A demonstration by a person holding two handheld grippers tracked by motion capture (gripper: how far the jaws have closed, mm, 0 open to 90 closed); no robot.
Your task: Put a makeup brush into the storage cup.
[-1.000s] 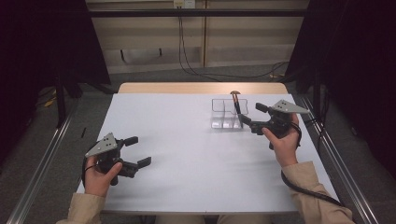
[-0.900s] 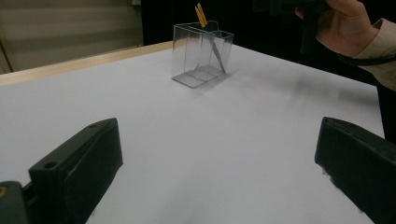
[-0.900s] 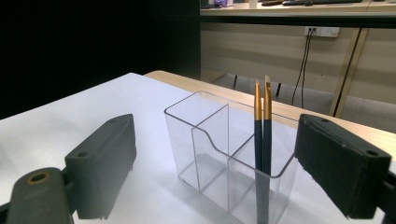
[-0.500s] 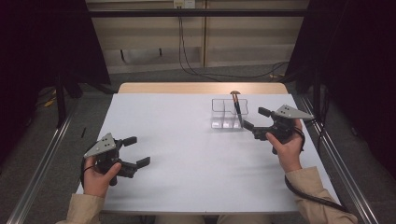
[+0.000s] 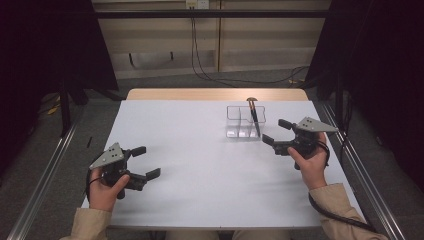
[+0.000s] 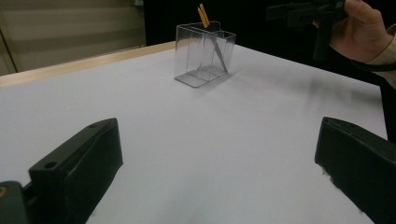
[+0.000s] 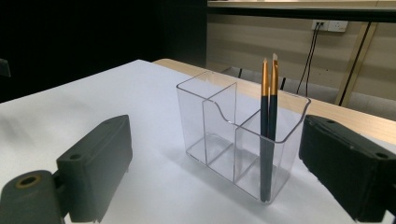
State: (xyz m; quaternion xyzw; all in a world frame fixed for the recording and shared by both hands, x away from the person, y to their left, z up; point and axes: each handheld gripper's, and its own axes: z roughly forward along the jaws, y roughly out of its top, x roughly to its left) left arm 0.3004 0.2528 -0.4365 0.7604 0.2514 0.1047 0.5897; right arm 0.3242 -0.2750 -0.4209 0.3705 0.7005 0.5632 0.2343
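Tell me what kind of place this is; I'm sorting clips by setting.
Probably a lab recording station: a bare white table boxed in by dark curtains, cables running down the back wall, and hand-held tongs beside a clear organiser.

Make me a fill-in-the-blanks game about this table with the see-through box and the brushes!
1. The two brushes stand in a clear ____.
2. The box has ____ compartments.
3. The right gripper has its jaws ____, with nothing between them.
4. The left gripper hangs above the ____ table.

Missing words: box; three; open; white
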